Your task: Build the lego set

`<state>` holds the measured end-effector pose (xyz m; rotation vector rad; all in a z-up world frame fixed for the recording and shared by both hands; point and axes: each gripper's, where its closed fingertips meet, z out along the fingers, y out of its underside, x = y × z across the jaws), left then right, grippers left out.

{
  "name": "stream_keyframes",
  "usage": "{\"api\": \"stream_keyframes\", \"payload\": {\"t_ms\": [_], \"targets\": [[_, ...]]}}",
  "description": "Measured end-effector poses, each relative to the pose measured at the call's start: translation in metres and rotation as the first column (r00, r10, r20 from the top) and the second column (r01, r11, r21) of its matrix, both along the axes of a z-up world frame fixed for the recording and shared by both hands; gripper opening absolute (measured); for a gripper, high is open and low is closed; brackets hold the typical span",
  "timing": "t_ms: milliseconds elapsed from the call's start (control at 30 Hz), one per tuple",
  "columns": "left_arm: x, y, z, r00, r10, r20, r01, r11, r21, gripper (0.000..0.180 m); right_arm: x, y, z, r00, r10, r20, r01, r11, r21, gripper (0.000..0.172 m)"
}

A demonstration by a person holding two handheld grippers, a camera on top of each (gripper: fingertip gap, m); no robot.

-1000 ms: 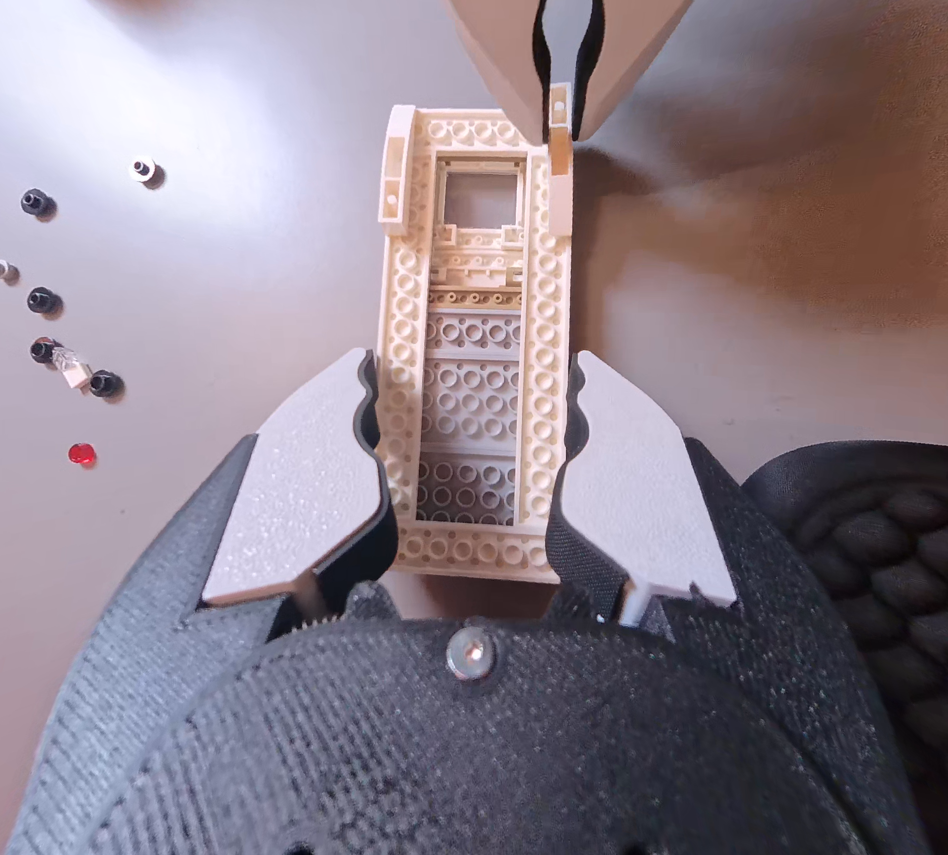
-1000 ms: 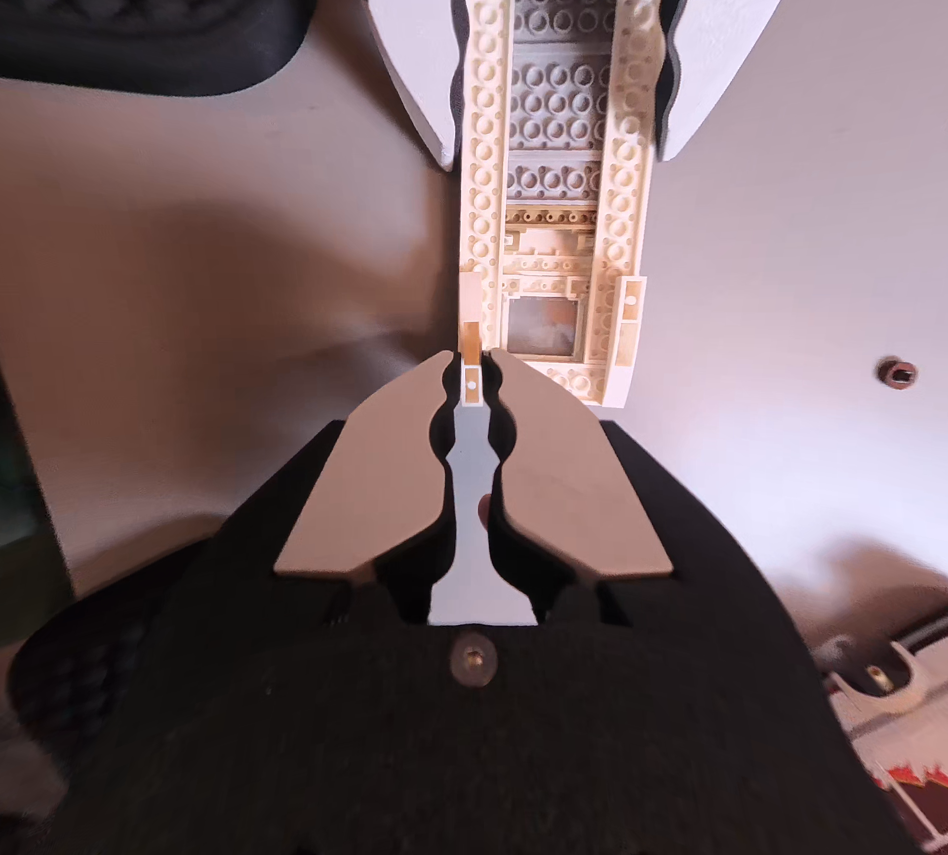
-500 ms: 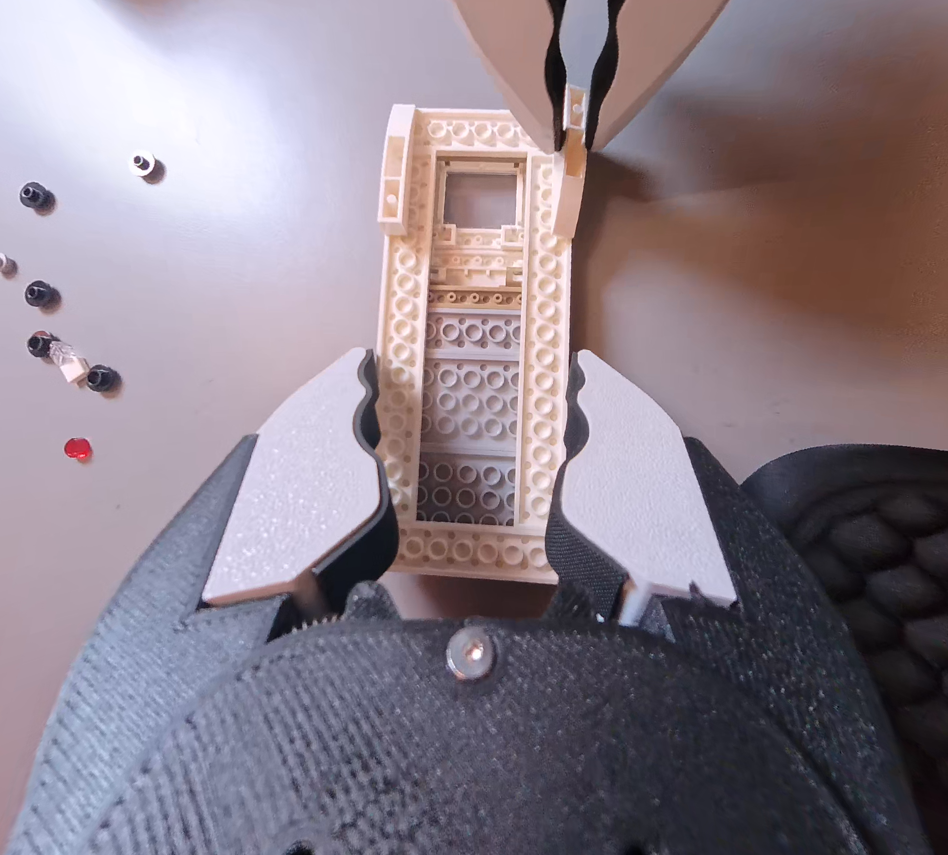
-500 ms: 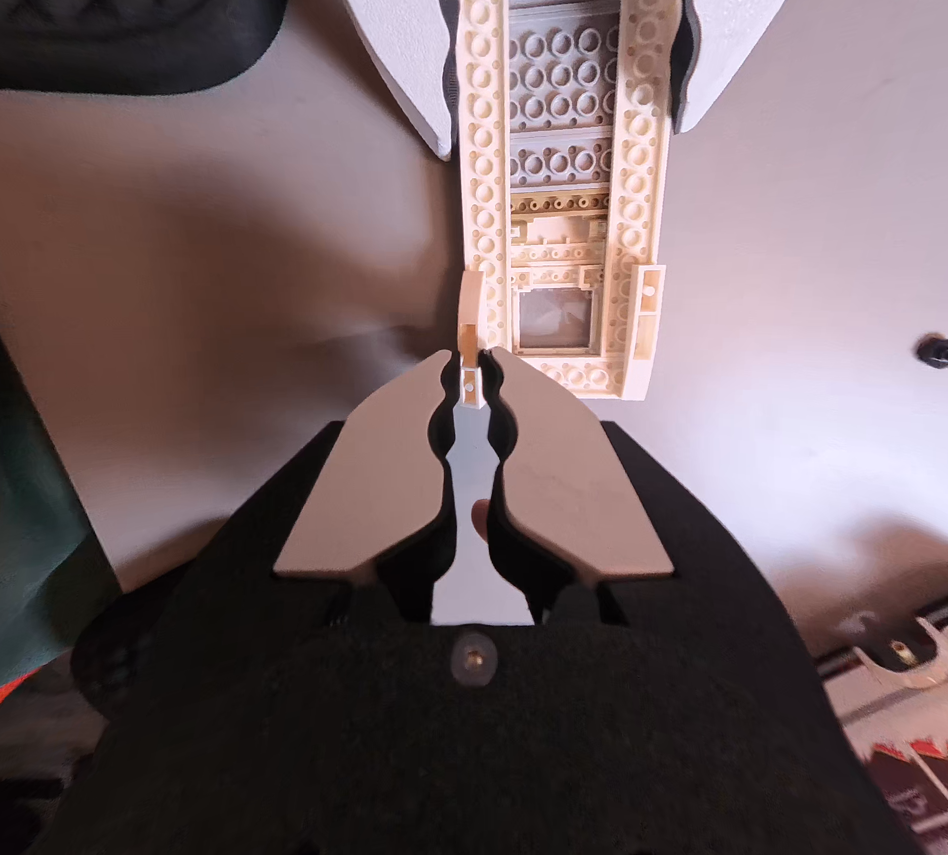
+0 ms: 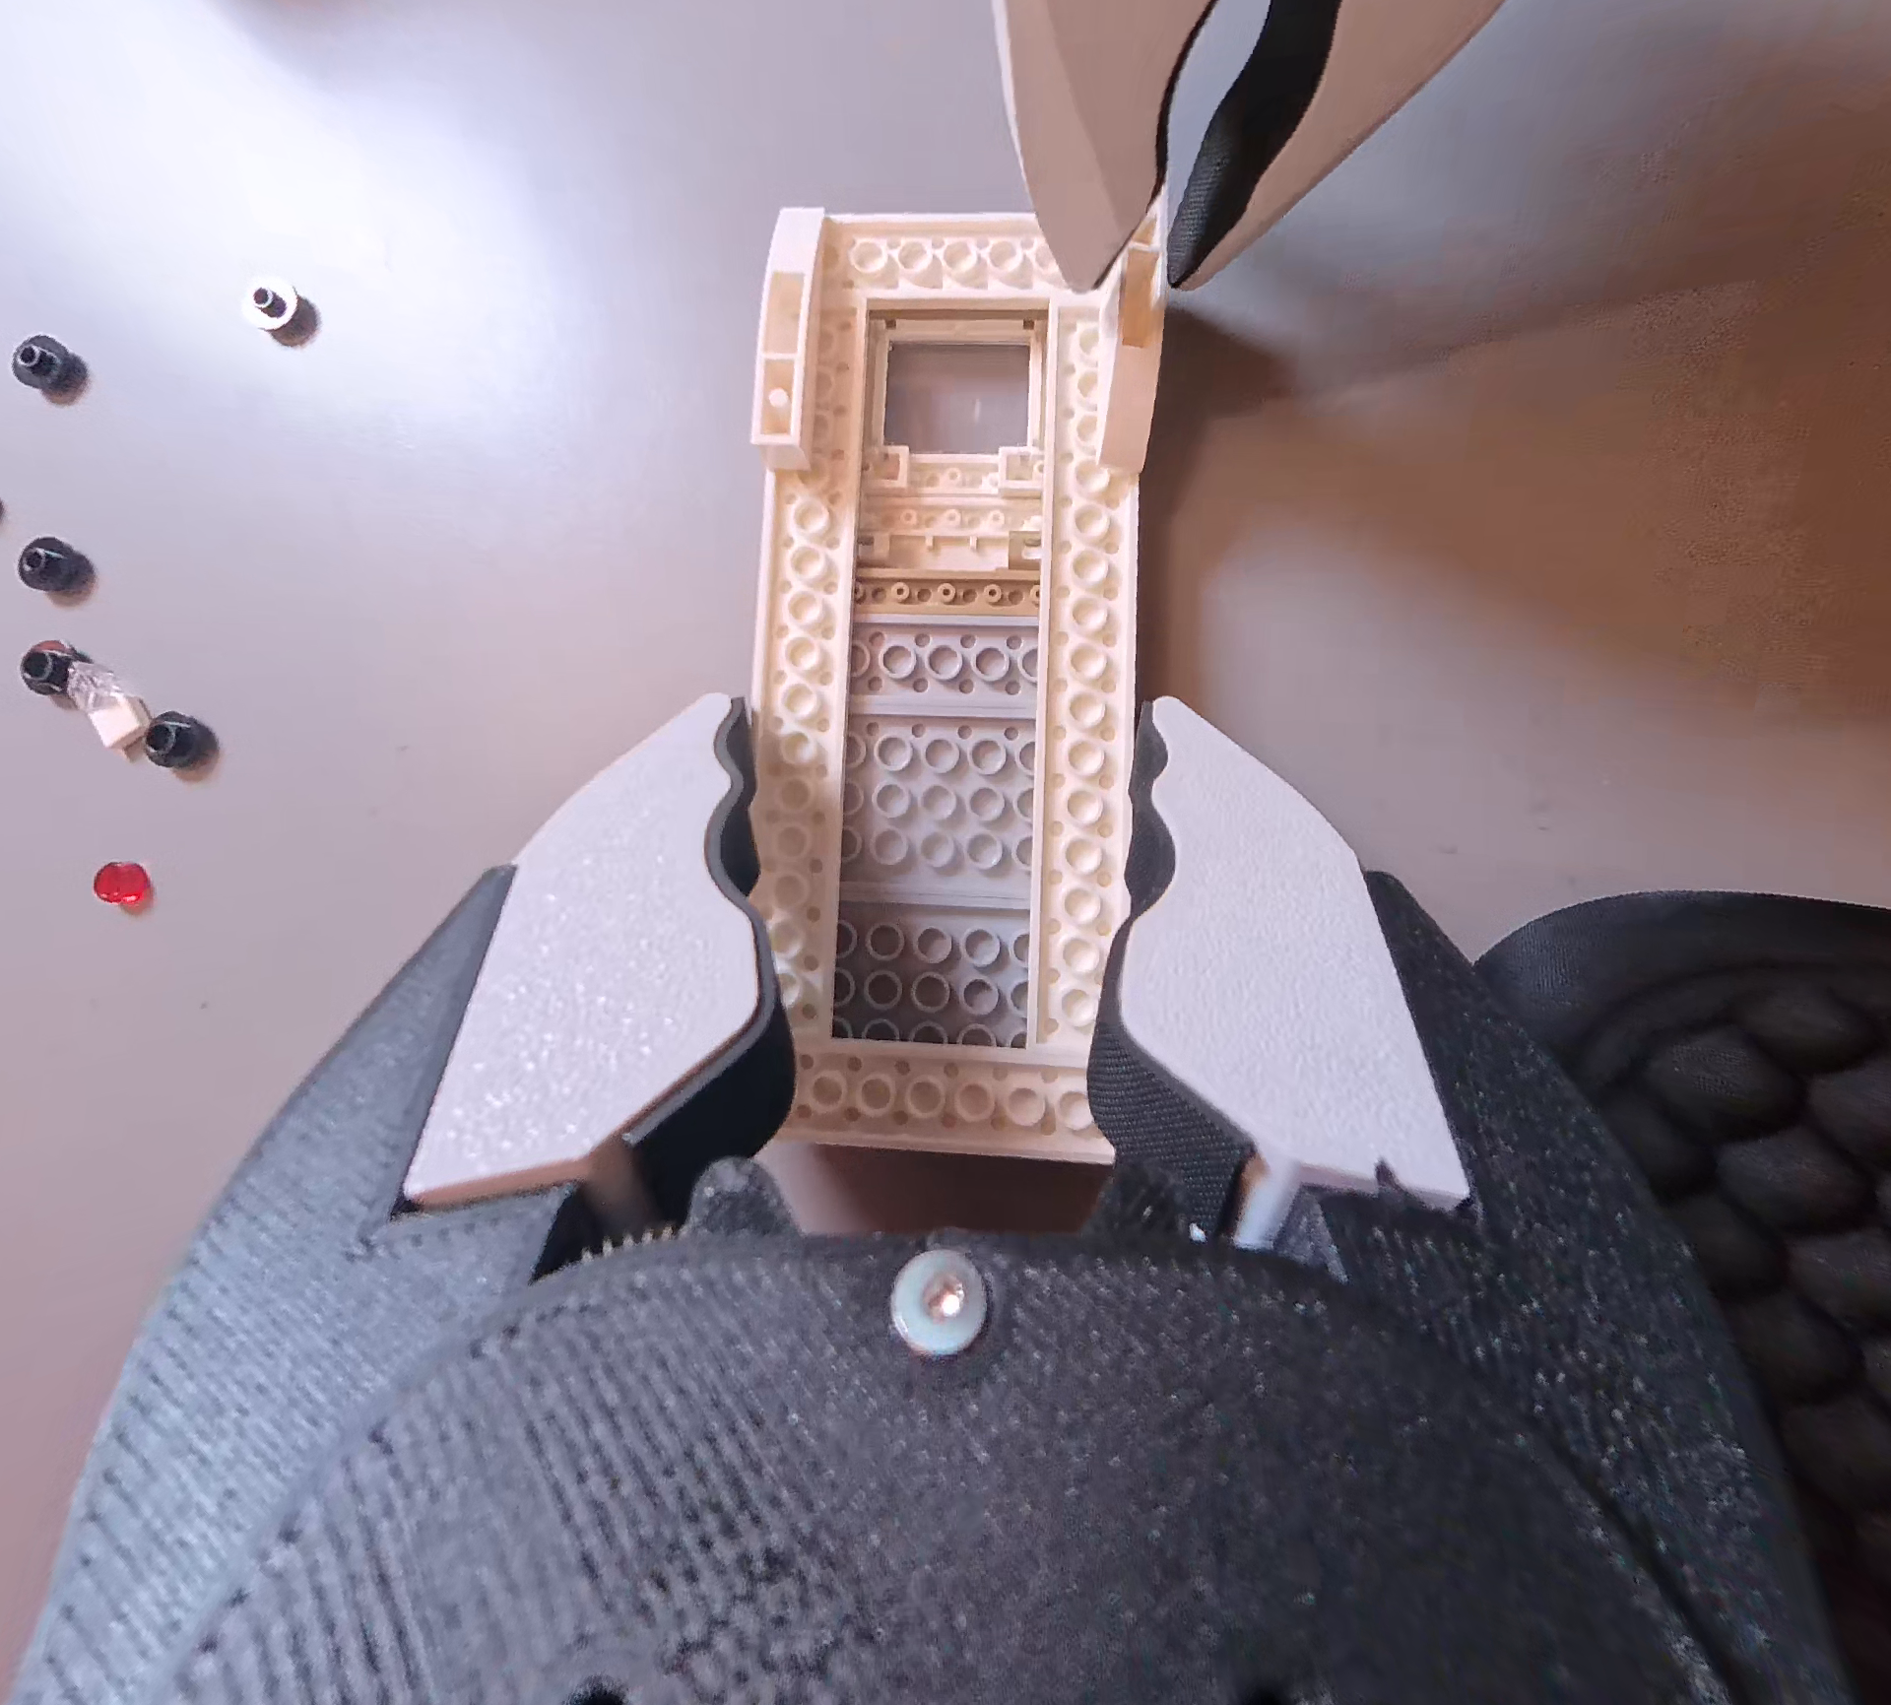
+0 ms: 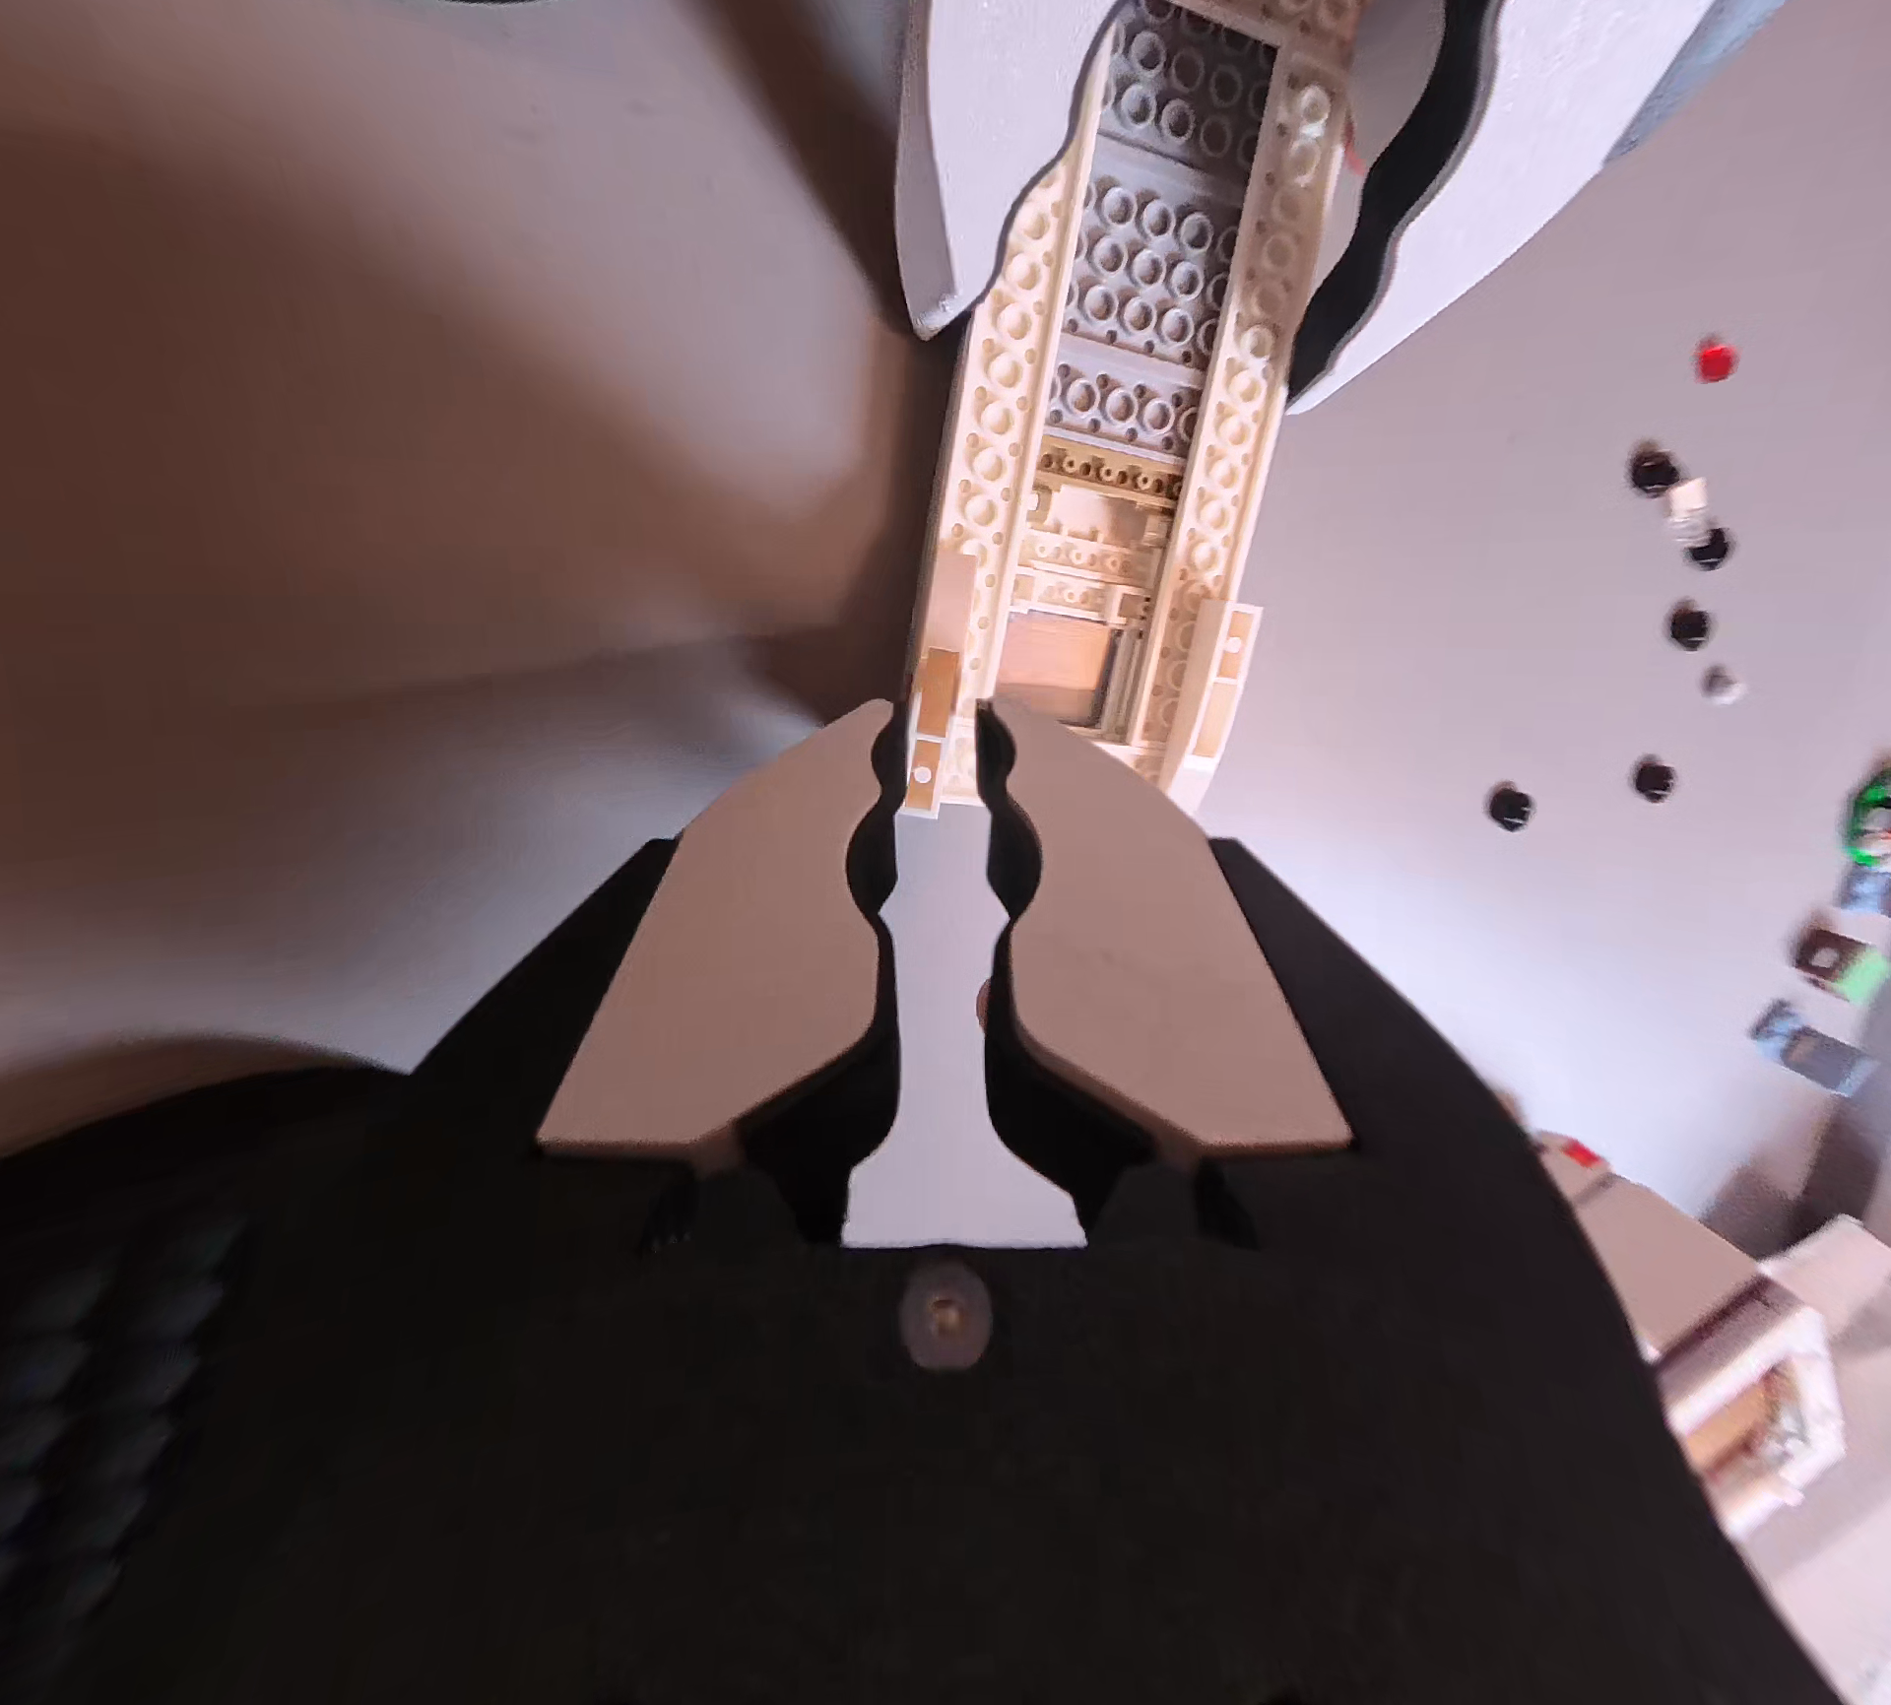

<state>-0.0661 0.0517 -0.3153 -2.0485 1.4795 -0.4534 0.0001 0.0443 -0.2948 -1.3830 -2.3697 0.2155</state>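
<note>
Two sets of tongs meet on one cream brick-built frame [image 5: 947, 735], which lies studs-down on the grey worktop [image 5: 512, 121]; the left tongs [image 5: 947, 837] are spread wide around its near end with both pads pressed to the long sides, holding it steady; the right tongs [image 6: 941, 760] stand narrowly parted at the far corner, straddling a small cream side piece [image 6: 924, 750] fixed there (one pad lies close against it, the other shows a sliver of gap, so nothing is truly clamped). Out to the side lie loose black round studs [image 5: 49, 366], a red stud [image 5: 123, 883] and a clear piece [image 5: 97, 686]; a black padded cushion [image 5: 1688, 1093] sits beside the left tongs. Risk, as I judge it: the side piece may be only partly seated, and could tilt or pop off if the tongs brush it.
</note>
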Motion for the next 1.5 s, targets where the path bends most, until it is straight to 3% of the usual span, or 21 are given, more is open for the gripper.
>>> {"api": "stream_keyframes", "payload": {"t_ms": [100,533,733,933,1300,1500], "targets": [[0.000,0.000,0.000,1.000,0.002,0.001,-0.002,1.000,-0.002,0.072,0.000,0.004,0.001,0.999,0.004,-0.035,-0.002,0.998,0.056,0.008],[0.000,0.000,0.000,1.000,0.003,0.001,-0.003,1.000,-0.002,0.072,0.002,-0.001,-0.003,0.990,-0.130,0.058,0.139,0.969,-0.203,0.007],[0.001,0.000,0.000,1.000,0.001,0.002,-0.001,1.000,0.003,0.072,0.002,0.001,-0.006,0.981,-0.142,0.133,0.171,0.955,-0.243,0.007],[0.001,0.000,0.000,1.000,0.004,-0.001,-0.004,1.000,0.011,0.072,0.003,0.000,-0.007,0.978,-0.148,0.149,0.167,0.978,-0.124,0.008],[0.001,0.000,0.000,1.000,0.009,0.003,-0.009,1.000,0.001,0.072,0.003,0.000,-0.008,0.988,-0.152,0.015,0.151,0.986,0.069,0.007],[0.001,0.000,0.000,1.000,0.008,0.006,-0.008,1.000,-0.002,0.072,0.002,0.000,-0.009,0.983,-0.184,0.001,0.184,0.982,0.041,0.007]]}}
